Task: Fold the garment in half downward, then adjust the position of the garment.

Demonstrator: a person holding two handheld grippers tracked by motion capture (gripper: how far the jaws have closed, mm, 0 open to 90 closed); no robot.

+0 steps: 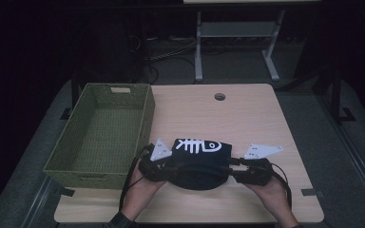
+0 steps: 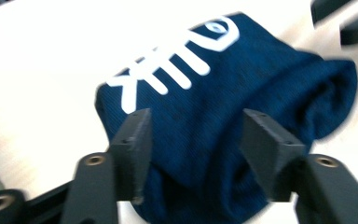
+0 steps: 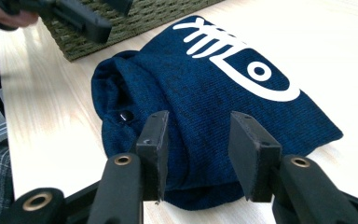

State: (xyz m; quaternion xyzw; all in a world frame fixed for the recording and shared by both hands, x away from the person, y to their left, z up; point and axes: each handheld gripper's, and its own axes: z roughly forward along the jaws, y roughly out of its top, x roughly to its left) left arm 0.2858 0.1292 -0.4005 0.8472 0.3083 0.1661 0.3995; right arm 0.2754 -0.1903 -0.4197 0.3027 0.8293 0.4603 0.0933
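While hands frame it: folded navy garment (image 1: pixel 200 161) lies on the worktop (image 1: pixel 247 114), likely ready for lifting;
Left tool (image 2: pixel 193 140): spread, cloth between, not pinched;
Right tool (image 3: pixel 198 140): spread likewise;
Beyond: woven basket (image 1: pixel 102 135), likely its destination.

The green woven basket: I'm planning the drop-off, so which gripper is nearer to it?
Left. The left gripper sits at the folded navy fish-bone print garment's left end, just beside the green woven basket; the right gripper is at the garment's far end.
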